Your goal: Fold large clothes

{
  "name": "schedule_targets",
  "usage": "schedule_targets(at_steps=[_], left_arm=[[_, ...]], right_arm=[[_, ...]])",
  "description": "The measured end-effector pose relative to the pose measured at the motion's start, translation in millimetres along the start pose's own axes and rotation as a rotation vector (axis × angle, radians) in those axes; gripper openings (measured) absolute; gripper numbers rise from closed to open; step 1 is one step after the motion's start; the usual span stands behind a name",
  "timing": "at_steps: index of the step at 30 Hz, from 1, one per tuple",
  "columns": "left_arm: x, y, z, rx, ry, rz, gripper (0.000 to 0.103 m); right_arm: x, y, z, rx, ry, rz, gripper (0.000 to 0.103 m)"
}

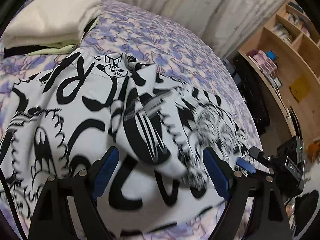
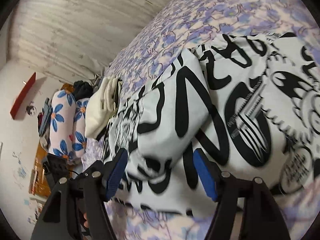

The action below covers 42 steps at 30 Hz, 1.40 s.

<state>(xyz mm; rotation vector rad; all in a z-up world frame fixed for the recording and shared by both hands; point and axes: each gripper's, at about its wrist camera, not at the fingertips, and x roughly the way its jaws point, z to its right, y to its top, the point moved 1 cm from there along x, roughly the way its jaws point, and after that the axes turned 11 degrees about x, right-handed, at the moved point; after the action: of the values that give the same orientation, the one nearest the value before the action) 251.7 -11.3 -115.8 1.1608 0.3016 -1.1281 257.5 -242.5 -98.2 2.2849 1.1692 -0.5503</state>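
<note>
Both spread, the left gripper and right gripper are hovering over the soft, limp printed garment at lower centre (best pinched at a folded edge).

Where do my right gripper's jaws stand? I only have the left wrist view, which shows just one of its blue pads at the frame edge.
Observer: The right gripper is open. A fold of the printed garment lies between its pads, which don't seem to press it.
Operator: What lies beyond the cream stack?
Observer: Past the folded stack lie two pillows with blue flowers.
Operator: Anything on that wall?
Observer: A red shelf.
</note>
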Motion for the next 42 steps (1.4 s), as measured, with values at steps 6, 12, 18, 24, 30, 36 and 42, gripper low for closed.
schedule_targets(at_steps=[6,12,18,24,30,36,42], left_arm=[[27.1,15.8,-9.6,-0.024,-0.015,-0.037,0.069],[21.0,35.1,7.2,0.017,-0.005,-0.014,0.01],[-13.5,23.4,29.8,0.047,-0.038,0.05,0.009],[5.0,-47.4,5.5,-0.011,-0.004,-0.049,0.011],[13.3,-74.3,-5.2,-0.05,0.006,-0.005,0.016],[6.2,-75.6,14.4,0.042,0.103,-0.004,0.034],[-27.1,-86.0,17.0,0.081,0.213,0.051,0.058]], right_arm=[[28.0,16.2,2.3,0.01,-0.021,0.019,0.053],[2.9,20.3,-55.9,-0.218,-0.051,0.132,0.002],[-33.6,11.0,-88.1,-0.316,-0.097,0.175,0.002],[-5.7,-33.6,-17.6,-0.256,-0.268,0.031,0.003],[7.9,-64.8,20.4,-0.212,-0.292,0.099,0.005],[7.4,-73.2,10.1,-0.241,-0.324,0.138,0.012],[-19.8,-77.2,4.5,-0.237,-0.328,0.161,0.038]])
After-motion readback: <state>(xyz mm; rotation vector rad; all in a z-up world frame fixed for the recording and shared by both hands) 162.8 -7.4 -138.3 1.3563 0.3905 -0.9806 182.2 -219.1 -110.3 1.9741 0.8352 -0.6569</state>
